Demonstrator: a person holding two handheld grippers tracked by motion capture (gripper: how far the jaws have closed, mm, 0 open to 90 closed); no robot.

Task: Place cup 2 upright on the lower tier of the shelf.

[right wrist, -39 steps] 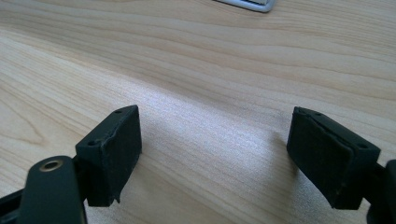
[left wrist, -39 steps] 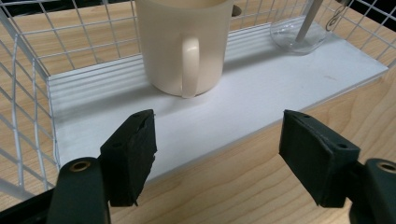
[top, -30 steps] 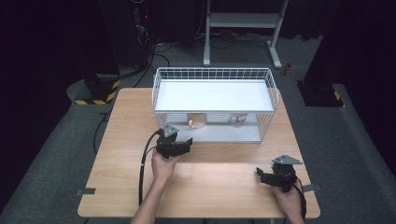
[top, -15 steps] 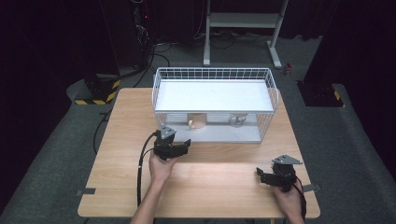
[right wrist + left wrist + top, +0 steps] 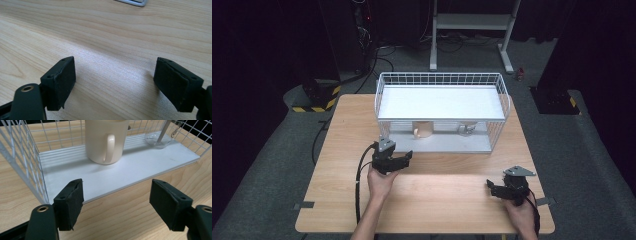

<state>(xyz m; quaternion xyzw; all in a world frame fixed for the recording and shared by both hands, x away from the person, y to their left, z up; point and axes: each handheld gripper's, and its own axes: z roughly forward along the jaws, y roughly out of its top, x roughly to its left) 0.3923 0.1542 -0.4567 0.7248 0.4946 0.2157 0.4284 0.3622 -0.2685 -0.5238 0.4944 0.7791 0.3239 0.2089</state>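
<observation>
Cream mug [image 5: 106, 141] with cream handle, beyond the black fingers [image 5: 70, 203] of the left gripper [image 5: 120, 205]; clear glass [image 5: 158, 140] further off; white wire rack [image 5: 442, 80], white shelf board [image 5: 112, 175]; pale wood-grain table [image 5: 112, 32].

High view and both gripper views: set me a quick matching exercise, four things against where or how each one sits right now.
Things:
1. cream mug
2. clear glass
3. left hand-held gripper
4. right hand-held gripper

Places or states:
A. open over bare wood near the table's front right corner
B. upright on the white lower shelf of the wire rack, handle facing the camera in the left gripper view
C. open, just in front of the rack's lower shelf, aimed at the mug
D. on the same shelf, toward its right end in the high view

Pairs: 1-B, 2-D, 3-C, 4-A
</observation>
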